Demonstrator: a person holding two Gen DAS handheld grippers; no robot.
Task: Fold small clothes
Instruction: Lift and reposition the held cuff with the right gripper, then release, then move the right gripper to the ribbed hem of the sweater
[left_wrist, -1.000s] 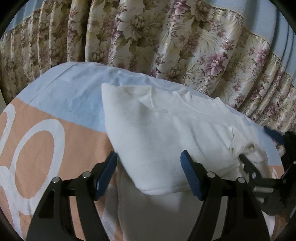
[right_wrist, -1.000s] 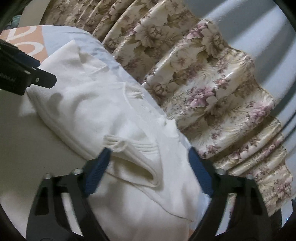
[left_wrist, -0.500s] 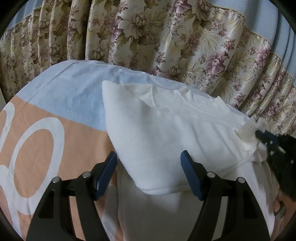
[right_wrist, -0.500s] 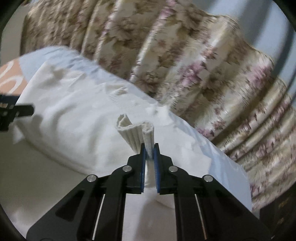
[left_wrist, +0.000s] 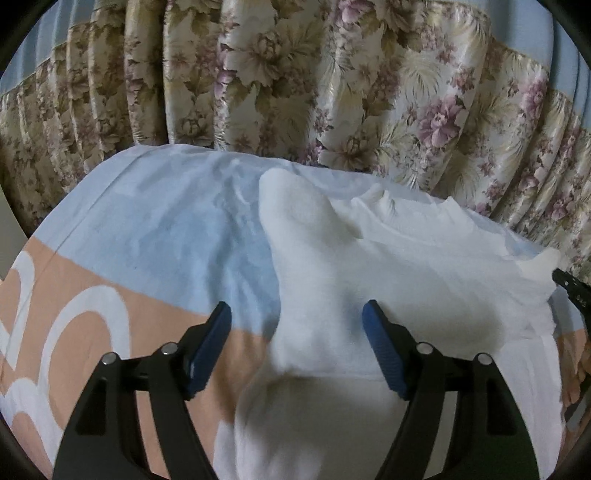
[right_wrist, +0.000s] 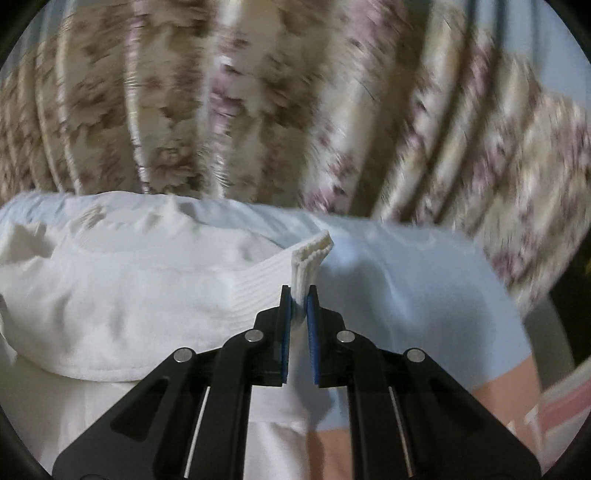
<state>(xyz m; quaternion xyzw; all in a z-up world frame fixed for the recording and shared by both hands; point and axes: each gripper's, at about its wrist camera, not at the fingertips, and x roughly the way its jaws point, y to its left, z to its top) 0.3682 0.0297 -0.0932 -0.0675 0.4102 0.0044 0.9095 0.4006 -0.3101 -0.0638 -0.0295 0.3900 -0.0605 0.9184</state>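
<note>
On the bed, across the pale blue and peach bedsheet (left_wrist: 155, 236), lies the white sweater (left_wrist: 369, 280), and its right side looks different from a second ago; then the ribbed cuff (right_wrist: 308, 258) lay slack on the folded body with the right gripper (right_wrist: 298, 306) spread wide around it, and now that gripper's blue pads (right_wrist: 312, 325) are pinched tight on the cuff and the sleeve is drawn outward, away from the body, towards the sheet's blue band; the blur in the right wrist view suggests the pull is under way. The left gripper (left_wrist: 297, 343) has barely shifted; its fingers (left_wrist: 208, 343) stand wide apart, straddling the near-left fold of the sweater without clamping anything. My reading is that the sleeve is being stretched flat so it can be laid across the body, which leaves the fold only partly made.

The knit looks thick, soft and fleecy, with rounded, puffy fold edges rather than sharp creases; the cuff is finely ribbed and bunches into pleats where it is squeezed; such cloth should drape heavily and spring back a little. The sheet is thin and lightly wrinkled; behind it hangs a glossy floral curtain (left_wrist: 295, 81) in deep vertical pleats.
</note>
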